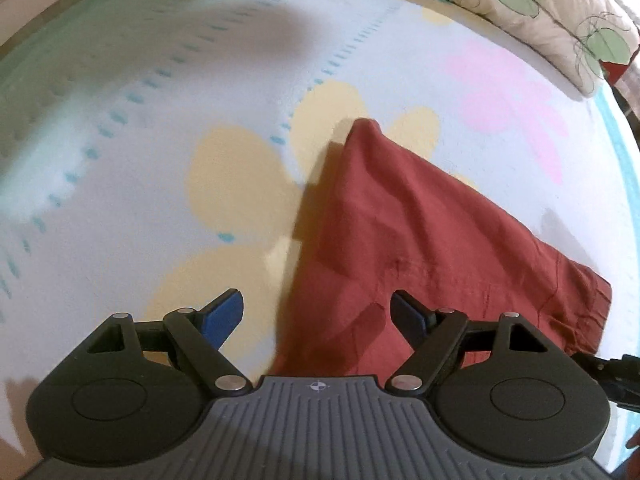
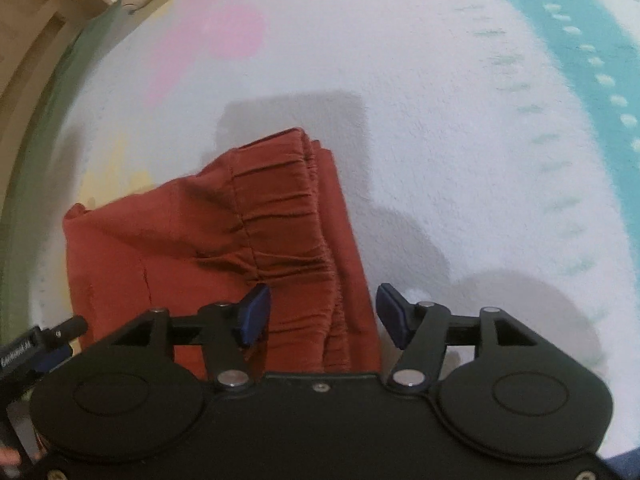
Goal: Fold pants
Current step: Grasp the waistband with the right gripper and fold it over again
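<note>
Pants: the red pants (image 2: 224, 236) lay on the bed (image 2: 440, 140), already folded into a small thick bundle. In the right wrist view they sat in the lower left and middle of the frame.
Waistband: the bunched waistband (image 2: 280, 224) was on top, with layers stacked under it along the right edge.
Far corner: in the left wrist view one end of the pants came to a point near the middle of the frame.
Done so far: it looked like most of the folding was finished.
Left to do: maybe one more fold or a little smoothing; I could not tell for sure.
Left tongs: the left tongs (image 1: 316, 312) were spread wide above the pants, holding nothing.
Right tongs: the right tongs (image 2: 322, 312) were spread wide too, over the waistband end, not pinching it.
Around: a pillow (image 1: 540, 12) with green leaves sat in the upper right of the left wrist view, well apart from the pants.
In the way: nothing lay on the bed near the pants.
</note>
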### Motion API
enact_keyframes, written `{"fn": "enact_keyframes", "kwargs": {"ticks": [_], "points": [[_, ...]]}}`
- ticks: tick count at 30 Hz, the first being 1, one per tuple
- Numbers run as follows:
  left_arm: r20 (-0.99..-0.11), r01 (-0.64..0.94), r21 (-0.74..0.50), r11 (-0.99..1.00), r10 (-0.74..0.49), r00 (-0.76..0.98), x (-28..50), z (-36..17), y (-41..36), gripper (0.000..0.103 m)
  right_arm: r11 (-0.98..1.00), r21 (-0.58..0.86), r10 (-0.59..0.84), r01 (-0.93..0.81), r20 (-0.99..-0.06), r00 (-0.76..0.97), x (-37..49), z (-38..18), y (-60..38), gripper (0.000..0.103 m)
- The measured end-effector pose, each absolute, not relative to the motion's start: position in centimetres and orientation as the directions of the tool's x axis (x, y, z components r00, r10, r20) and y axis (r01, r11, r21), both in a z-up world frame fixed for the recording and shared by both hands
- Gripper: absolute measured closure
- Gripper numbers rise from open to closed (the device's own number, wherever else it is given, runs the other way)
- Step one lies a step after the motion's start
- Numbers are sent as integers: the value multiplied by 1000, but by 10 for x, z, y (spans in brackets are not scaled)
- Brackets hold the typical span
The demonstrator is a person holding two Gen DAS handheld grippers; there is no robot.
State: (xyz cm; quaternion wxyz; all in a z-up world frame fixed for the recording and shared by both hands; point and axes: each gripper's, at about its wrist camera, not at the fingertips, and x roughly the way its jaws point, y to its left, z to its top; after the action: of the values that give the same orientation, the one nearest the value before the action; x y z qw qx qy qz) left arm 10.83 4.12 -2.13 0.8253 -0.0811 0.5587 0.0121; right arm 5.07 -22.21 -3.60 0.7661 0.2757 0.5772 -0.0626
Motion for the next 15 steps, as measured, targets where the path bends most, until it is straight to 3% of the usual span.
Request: {"fn": "enact_keyframes", "kwargs": {"ticks": [7,12,13,15], "points": [[-962,15,-159,987,-158,224,130,-52,36,23,808,421,286,412,-892,352,48,-43,-233,26],[-949,134,-137,981,-169,267,135,-57,14,15,761,495,341,420,-855,390,48,-50,-243,26],[-947,145,-136,980,-171,271,135,-59,12,13,756,506,350,415,-849,396,48,-51,-244,26],[-951,165,-119,979,-160,265,137,-60,6,11,753,521,366,403,-840,401,46,-51,-244,42]]}}
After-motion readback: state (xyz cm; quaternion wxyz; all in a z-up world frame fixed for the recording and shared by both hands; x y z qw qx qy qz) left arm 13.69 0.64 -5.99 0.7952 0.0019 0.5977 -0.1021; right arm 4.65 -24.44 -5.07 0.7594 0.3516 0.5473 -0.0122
